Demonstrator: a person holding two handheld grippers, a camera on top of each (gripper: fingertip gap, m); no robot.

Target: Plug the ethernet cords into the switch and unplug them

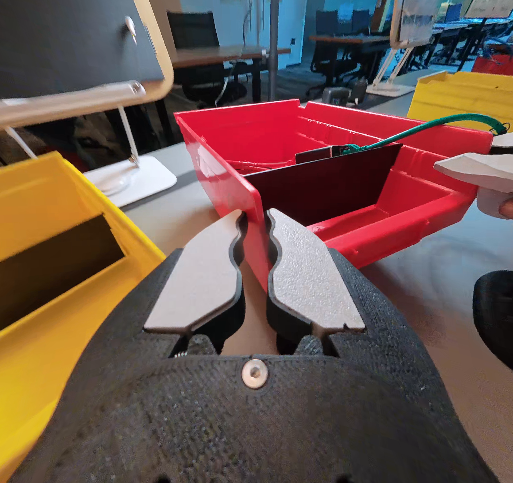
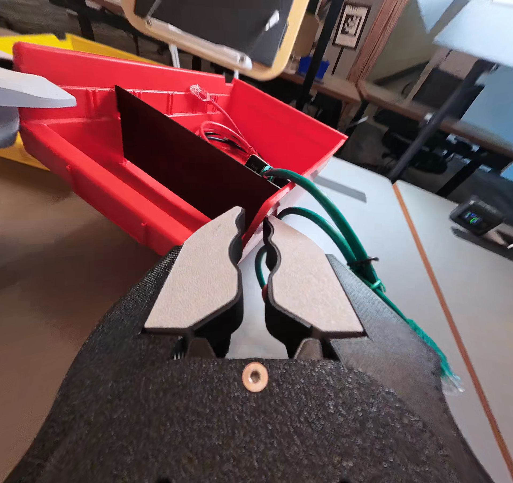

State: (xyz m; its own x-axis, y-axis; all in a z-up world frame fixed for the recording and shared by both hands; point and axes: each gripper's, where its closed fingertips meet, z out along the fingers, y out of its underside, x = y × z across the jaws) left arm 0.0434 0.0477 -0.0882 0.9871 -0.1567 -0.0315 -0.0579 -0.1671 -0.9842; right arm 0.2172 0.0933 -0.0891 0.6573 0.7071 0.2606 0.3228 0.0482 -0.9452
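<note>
A red bin (image 1: 236, 136) with a black divider (image 1: 319, 186) stands on the table. Behind the divider lies a small black switch (image 1: 313, 154) with a green ethernet cord (image 1: 433, 125) plugged into it, and a coiled red cord (image 1: 258, 164). My left gripper (image 1: 254, 217) is shut on the bin's left wall. My right gripper (image 2: 254, 221) is shut on the bin's right wall (image 2: 263, 120). In the right wrist view the green cord (image 2: 333, 208) hangs over that wall and loops under my fingers; its free plug (image 2: 451, 383) lies on the table. The red cord's clear plug (image 2: 198, 90) leans on the far wall.
A yellow bin (image 1: 55, 220) stands close at my left and another (image 1: 458, 95) at the far right. A framed board on a white stand (image 1: 130, 175) rises behind the bin. A small device with a lit screen (image 2: 474, 217) sits on the table to the right. My right fingertips sit around 20 centimetres from my left ones.
</note>
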